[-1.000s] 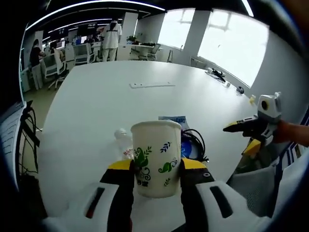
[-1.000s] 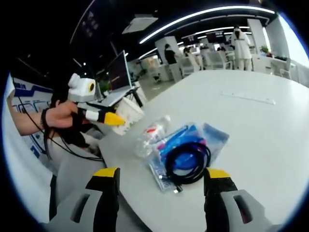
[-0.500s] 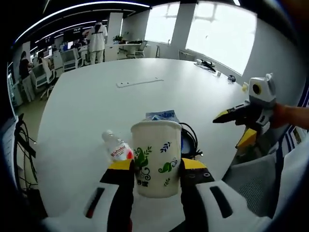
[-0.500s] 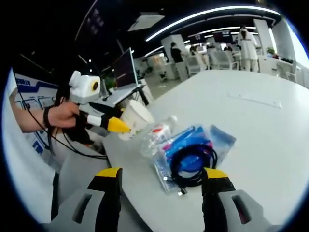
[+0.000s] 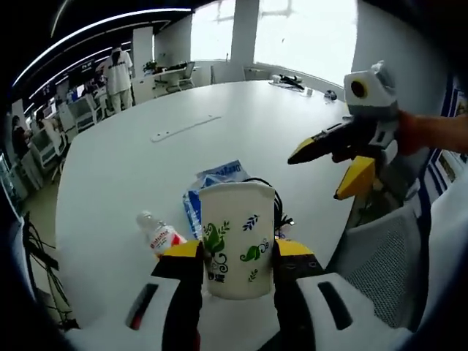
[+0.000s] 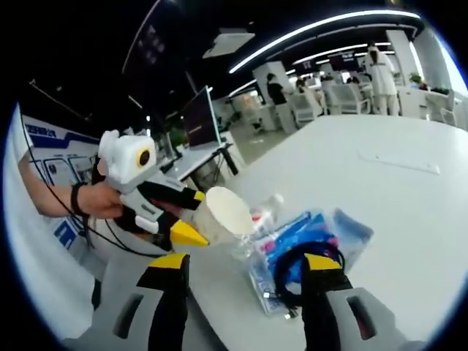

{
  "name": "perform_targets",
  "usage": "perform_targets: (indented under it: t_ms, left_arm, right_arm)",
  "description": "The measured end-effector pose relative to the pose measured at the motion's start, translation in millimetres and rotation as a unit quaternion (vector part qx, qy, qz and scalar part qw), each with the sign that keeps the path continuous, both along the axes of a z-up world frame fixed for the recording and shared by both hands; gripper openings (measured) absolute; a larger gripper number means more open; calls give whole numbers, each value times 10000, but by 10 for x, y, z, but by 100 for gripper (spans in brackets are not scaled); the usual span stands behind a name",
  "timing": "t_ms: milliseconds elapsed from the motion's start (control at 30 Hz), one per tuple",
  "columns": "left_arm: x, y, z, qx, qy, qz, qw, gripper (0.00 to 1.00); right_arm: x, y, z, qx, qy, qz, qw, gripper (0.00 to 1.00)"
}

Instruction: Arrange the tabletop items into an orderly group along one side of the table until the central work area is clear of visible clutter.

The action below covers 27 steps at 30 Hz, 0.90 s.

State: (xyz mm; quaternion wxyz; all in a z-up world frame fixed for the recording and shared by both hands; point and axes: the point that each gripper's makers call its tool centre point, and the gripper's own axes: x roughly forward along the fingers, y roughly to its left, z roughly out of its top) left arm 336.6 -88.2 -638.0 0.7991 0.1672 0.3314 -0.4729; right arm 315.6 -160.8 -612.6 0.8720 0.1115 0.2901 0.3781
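My left gripper is shut on a white paper cup printed with green and blue leaves, held above the near edge of the white table. In the right gripper view the same cup is gripped by the left gripper. A clear plastic bottle with a red label lies on the table left of the cup. A black coiled cable rests on a blue plastic packet. My right gripper stands open, with nothing between its fingers; it also hangs at the right.
A flat white strip lies on the far part of the table. A grey chair back stands at the near right. Desks, chairs and several people fill the room beyond. A laptop on a stand is behind the left hand.
The cup has moved right, over the packet and cable, and the bottle now shows to its left. The right gripper has come closer to the left one.
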Motion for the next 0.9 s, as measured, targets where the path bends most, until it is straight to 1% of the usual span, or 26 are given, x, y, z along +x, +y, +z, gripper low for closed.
perform_targets:
  t_ms: [133, 233, 300, 333, 400, 500, 567, 600, 733, 833, 900]
  left_arm:
    - [-93, -123, 14, 177, -217, -415, 9987, 36]
    - [-148, -191, 23, 216, -289, -586, 9976, 36]
    - [-192, -230, 17, 307, -372, -760, 9959, 36]
    - [-224, -252, 10, 390, -440, -905, 9942, 36]
    - [-275, -291, 1, 439, -509, -1056, 9921, 36]
    - [-338, -329, -11, 483, -544, -1200, 9901, 36]
    - [-371, -342, -26, 544, -574, -1295, 9884, 36]
    - [-394, -348, -35, 615, -630, -1412, 9860, 36]
    - [-449, -372, -43, 701, -708, -1617, 9818, 36]
    - [-459, -395, -25, 664, -725, -1661, 9812, 36]
    - [-473, -412, -13, 681, -772, -1728, 9795, 36]
  right_arm:
    - [-4, 145, 49, 145, -21, 156, 9998, 54]
    - [-10, 240, 72, 324, 26, 215, 9992, 50]
    - [-23, 301, 77, 385, 57, 267, 9989, 48]
    - [-24, 317, 74, 413, 72, 278, 9987, 47]
    - [-39, 354, 76, 489, 108, 308, 9983, 46]
    - [-76, 410, 68, 610, 195, 368, 9973, 43]
    - [-113, 454, 52, 622, 222, 446, 9968, 41]
    - [-125, 470, 43, 625, 233, 471, 9967, 40]
    - [-171, 527, 15, 717, 320, 529, 9955, 36]
    - [-202, 565, -2, 754, 389, 587, 9947, 33]
    - [-209, 578, 5, 772, 387, 610, 9944, 29]
